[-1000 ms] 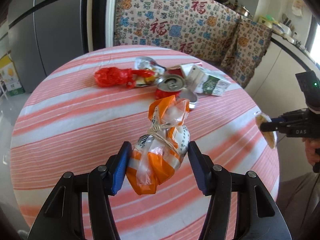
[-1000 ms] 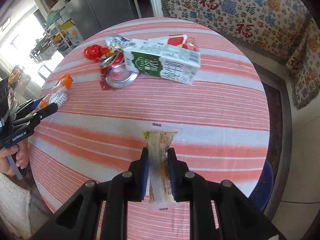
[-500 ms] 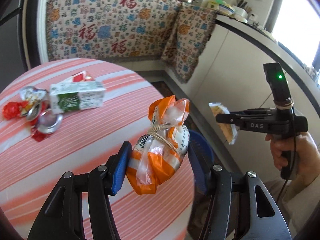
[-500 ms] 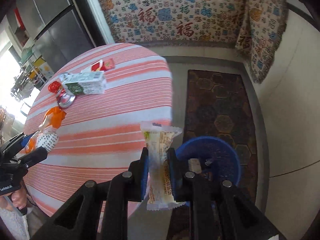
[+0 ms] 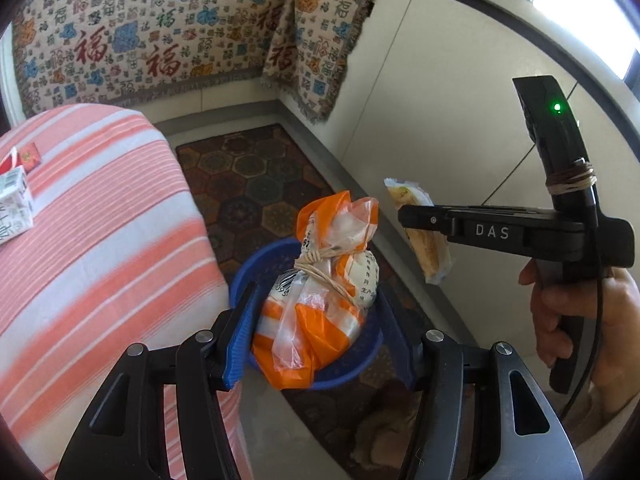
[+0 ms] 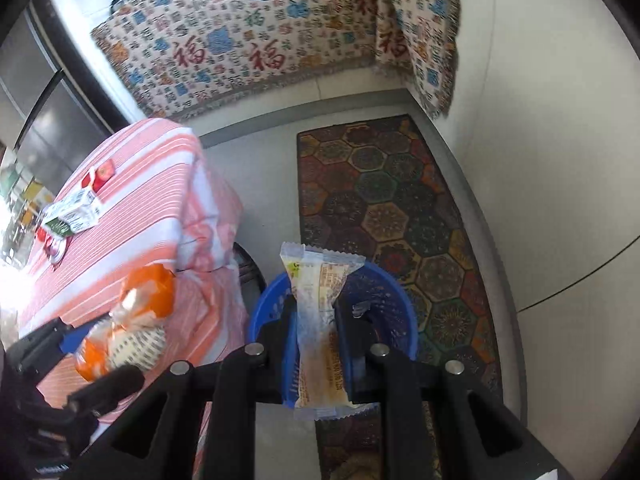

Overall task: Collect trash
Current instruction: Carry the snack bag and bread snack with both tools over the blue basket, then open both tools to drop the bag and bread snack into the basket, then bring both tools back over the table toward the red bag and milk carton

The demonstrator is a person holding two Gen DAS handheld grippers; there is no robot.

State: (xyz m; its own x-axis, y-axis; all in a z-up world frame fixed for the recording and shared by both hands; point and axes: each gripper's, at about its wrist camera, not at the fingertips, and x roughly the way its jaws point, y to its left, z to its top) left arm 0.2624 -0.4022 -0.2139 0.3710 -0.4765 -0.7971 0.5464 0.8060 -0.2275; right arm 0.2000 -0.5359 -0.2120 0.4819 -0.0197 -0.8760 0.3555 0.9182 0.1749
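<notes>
Two grippers, both of matte black plastic with round silver bolt heads, each carry a piece of trash above a round blue plastic basket (image 6: 404,312) with perforated walls, which stands on the floor beside the table. Nearest in the left wrist view, the left gripper (image 5: 316,328) has its ribbed blue pads (image 5: 240,344) about halfway apart and pressed against both sides of a lumpy, crinkled bag of orange and clear film (image 5: 320,300), knotted at its neck with pale twine; the bundle bulges between the jaws and hangs over the basket's rim. In the right wrist view, the right gripper (image 6: 316,316) has its jaws nearly together, pinching a flat, translucent snack wrapper (image 6: 320,320) with serrated end seals, held upright so that its top edge stands above the fingers and its lower end trails below them, directly over the basket. A hand (image 5: 580,320) wraps the right gripper's handle. Beyond the basket lies a dark rug (image 6: 392,200) patterned with multicoloured hexagons on smooth grey flooring. To the left, the round table (image 6: 160,184) wears a drooping cloth of salmon and white stripes, where a boxy green-and-white carton (image 6: 72,212) and small red scraps (image 6: 100,174) lie. Farthest back, a fringed woven cloth (image 6: 248,40) printed with red characters drapes over a counter.
</notes>
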